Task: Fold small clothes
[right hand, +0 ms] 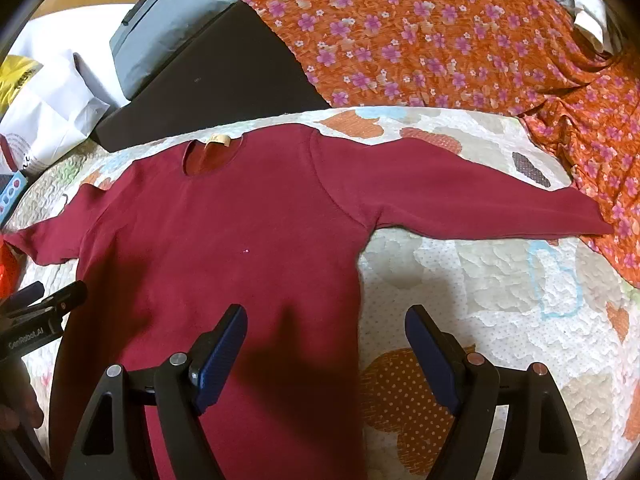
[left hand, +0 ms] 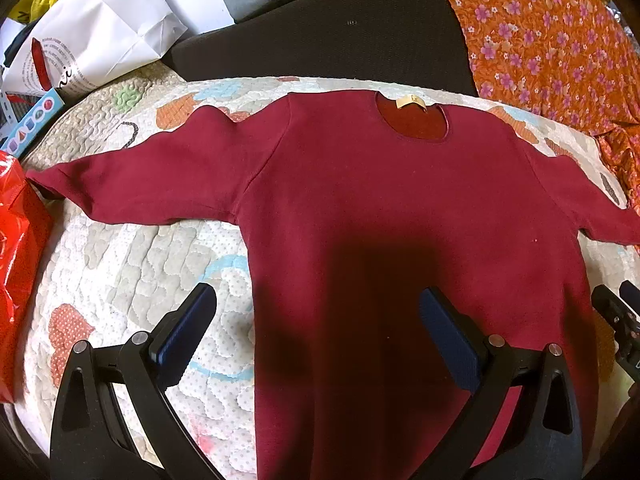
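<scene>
A dark red long-sleeved shirt (left hand: 380,208) (right hand: 224,232) lies flat and face up on a quilted mat (left hand: 132,264) (right hand: 480,288), both sleeves spread out sideways, neck with its tan label (left hand: 410,101) at the far end. My left gripper (left hand: 316,300) hovers open above the shirt's lower left edge, one finger over the mat and the other over the cloth. My right gripper (right hand: 326,320) hovers open above the lower right side seam. Neither holds anything. The right gripper's tip (left hand: 616,308) shows at the edge of the left wrist view.
An orange floral cloth (right hand: 460,40) lies beyond the mat on the right. A dark flat cushion (left hand: 320,28), a white paper bag (left hand: 100,28) and a grey bag (right hand: 168,20) sit behind. A red plastic bag (left hand: 16,264) lies by the left sleeve cuff.
</scene>
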Motion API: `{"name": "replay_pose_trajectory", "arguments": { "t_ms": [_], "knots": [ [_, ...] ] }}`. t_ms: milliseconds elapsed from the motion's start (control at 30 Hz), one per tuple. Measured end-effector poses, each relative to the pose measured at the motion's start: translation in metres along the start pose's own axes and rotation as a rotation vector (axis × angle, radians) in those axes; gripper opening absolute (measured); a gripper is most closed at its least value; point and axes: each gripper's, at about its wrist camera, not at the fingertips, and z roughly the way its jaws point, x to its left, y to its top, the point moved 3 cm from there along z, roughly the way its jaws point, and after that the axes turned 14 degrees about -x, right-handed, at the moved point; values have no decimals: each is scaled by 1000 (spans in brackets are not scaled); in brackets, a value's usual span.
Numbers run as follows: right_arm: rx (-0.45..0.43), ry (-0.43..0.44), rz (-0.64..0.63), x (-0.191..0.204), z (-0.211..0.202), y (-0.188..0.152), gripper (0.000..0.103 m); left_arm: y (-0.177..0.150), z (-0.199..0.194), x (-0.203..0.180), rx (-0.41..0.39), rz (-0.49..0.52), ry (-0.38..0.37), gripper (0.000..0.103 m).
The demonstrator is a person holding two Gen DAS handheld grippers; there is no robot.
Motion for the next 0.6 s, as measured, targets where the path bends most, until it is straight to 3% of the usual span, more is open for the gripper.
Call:
{"name": "replay_pose_trajectory", "arguments": {
  "t_ms": [300,600],
  "knots": [
    [3,18,30,9,5,1,80,1,1,2,5,-5,2,102],
    [-6,39,-28,42,16,4,80,1,5,5,12,-8,5,102]
  ]
}}
